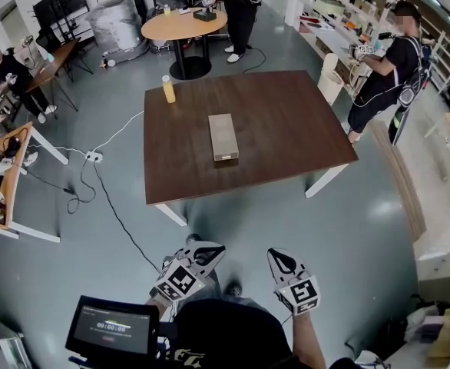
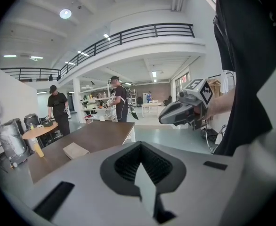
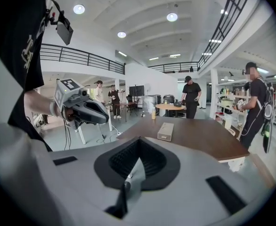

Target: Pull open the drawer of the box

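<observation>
Head view steeply down — gripper views level, box (image 1: 223,137) shared

A big open work hall, like a lab, is shown. Loose cables (image 1: 116,214) are seen on the grey floor (image 1: 378,229). Work tables (image 1: 286,129) are set about. Full shelves (image 1: 340,2) are kept far right, screens (image 1: 60,6) far left. A railed balcony (image 2: 142,32) is seen high up.

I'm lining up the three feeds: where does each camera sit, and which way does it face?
Head view: on the head, facing steeply down at table and box; left gripper and right gripper below.
Left gripper view: on that gripper, facing the table; right gripper, torso show.
Right gripper view: on that gripper, facing the table; left gripper, arm show.
All share the box.
</observation>
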Motion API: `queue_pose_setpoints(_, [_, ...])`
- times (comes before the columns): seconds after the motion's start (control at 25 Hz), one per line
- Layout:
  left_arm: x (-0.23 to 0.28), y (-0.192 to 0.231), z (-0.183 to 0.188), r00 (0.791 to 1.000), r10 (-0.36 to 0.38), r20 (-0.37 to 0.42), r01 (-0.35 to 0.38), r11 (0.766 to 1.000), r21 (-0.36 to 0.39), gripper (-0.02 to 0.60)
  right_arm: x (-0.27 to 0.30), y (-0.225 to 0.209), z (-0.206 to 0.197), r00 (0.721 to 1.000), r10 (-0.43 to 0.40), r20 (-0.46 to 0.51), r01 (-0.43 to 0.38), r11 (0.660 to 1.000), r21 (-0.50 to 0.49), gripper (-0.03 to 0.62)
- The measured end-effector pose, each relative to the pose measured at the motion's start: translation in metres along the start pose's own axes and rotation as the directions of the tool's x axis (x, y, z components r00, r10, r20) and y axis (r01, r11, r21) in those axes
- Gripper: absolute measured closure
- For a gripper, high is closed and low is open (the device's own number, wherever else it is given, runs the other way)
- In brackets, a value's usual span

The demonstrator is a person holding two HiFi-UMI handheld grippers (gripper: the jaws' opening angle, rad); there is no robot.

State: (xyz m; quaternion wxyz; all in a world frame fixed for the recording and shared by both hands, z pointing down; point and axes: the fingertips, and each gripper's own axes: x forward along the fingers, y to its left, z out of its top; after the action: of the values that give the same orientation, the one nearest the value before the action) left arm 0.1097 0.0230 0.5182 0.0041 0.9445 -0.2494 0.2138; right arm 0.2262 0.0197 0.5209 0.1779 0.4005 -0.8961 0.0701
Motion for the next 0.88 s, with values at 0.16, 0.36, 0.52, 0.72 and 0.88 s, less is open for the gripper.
queue_pose_setpoints(0.16, [0.004,0.024,-0.005,1.0,-0.03,0.007,0.031,0.999,-0.024,0.58,0.03,-0.006,0.019,1.0,0.002,-0.006,-0.002,1.0,-0.005,0.611])
queue_pose_setpoints(0.36, [0.003,0.081,-0.013,0.999,-0.044,0.027,0.045,0.999,-0.024,0.58,0.087,-0.007,0.036,1.0,0.017,-0.026,-0.018,1.0,-0.013,0.611])
queue_pose_setpoints(0.52, [0.002,0.115,-0.019,0.999,-0.042,0.033,0.043,0.999,-0.03,0.58,0.121,-0.007,0.048,0.999,0.038,-0.027,-0.039,0.999,-0.035,0.611])
queue_pose_setpoints(0.72, [0.0,0.17,-0.027,0.998,-0.046,0.041,0.048,0.998,-0.045,0.58,0.173,-0.013,0.075,1.0,0.026,-0.015,-0.027,0.999,-0.042,0.611])
queue_pose_setpoints(0.88, [-0.001,0.205,-0.029,0.997,-0.057,0.06,0.06,0.997,-0.058,0.58,0.205,-0.016,0.094,1.0,0.012,-0.028,-0.013,0.999,-0.044,0.611])
